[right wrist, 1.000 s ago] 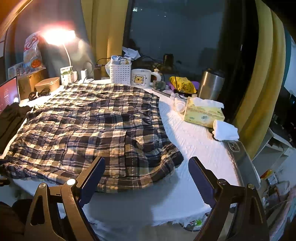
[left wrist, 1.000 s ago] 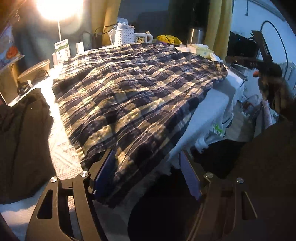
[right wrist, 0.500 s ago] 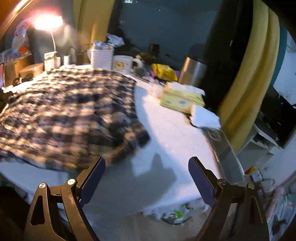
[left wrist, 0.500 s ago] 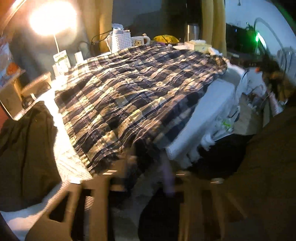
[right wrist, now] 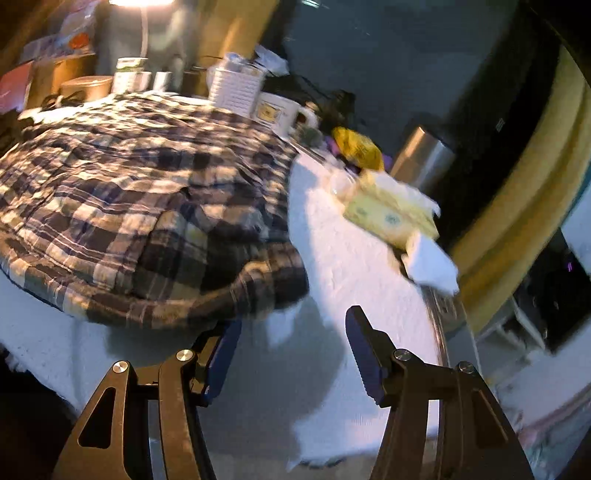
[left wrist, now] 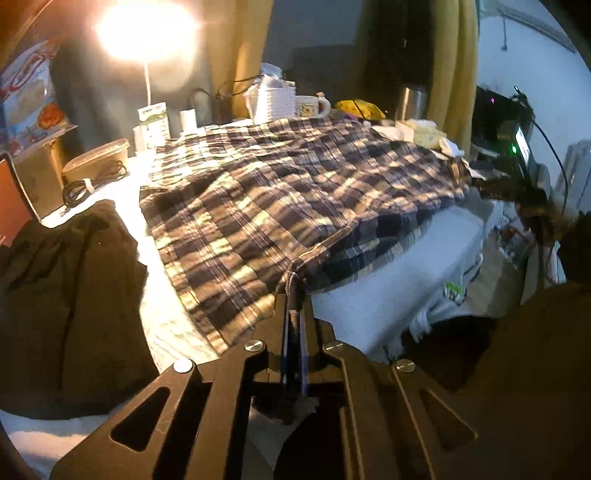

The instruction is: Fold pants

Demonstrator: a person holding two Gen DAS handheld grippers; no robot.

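Observation:
Plaid pants (left wrist: 295, 192) lie spread over a table covered in white cloth (left wrist: 388, 280). My left gripper (left wrist: 293, 295) is shut on the pants' near hem, and the fabric rises in a small peak at the pinch. In the right wrist view the same pants (right wrist: 147, 192) fill the left half. My right gripper (right wrist: 293, 325) hangs low over the table's front edge (right wrist: 351, 266), tilted, with its jaws closing. The pants' right corner (right wrist: 280, 291) lies just ahead of the fingertips. The pads do not press on it.
A black garment (left wrist: 66, 295) is heaped on the table's left end. A lamp (left wrist: 144, 33), a white basket (left wrist: 273, 101) and a mug (left wrist: 310, 105) line the back. A tissue box (right wrist: 391, 214), a steel flask (right wrist: 424, 155) and a folded white cloth (right wrist: 432, 266) sit right of the pants.
My left gripper went from wide open to shut on the near hem and lifted it a little. My right gripper sank toward the pants' right corner, rolled, and its jaws narrowed.

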